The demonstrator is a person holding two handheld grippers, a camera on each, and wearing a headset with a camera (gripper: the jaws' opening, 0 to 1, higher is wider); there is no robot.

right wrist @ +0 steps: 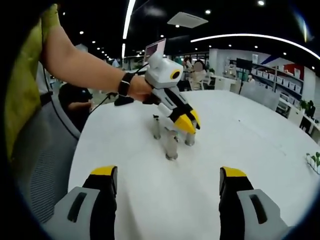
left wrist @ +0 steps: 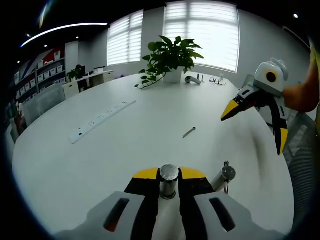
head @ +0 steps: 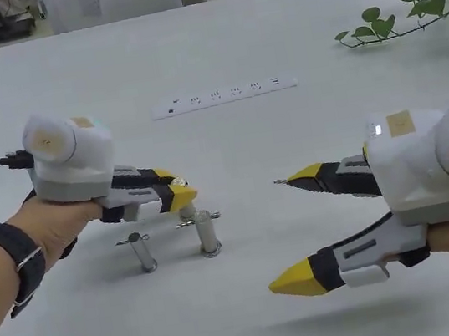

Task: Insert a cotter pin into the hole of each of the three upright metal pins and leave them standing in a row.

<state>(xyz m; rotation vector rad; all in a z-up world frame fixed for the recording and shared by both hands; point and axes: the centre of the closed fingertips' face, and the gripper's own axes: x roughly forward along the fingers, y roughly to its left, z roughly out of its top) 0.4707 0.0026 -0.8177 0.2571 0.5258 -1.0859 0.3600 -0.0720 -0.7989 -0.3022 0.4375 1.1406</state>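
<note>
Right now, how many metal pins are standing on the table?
3. First pin sits between the left hand-held gripper's jaws; second pin and third pin stand beside it, nearer you. None seems hidden.

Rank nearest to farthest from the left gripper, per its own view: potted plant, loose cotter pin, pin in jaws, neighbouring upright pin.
1. Metal pin: between the left gripper jaws.
2. Neighbouring pin: upright, just right of the jaws.
3. Loose cotter pin: lying mid-table ahead.
4. Potted plant: far edge, by the window.
</note>
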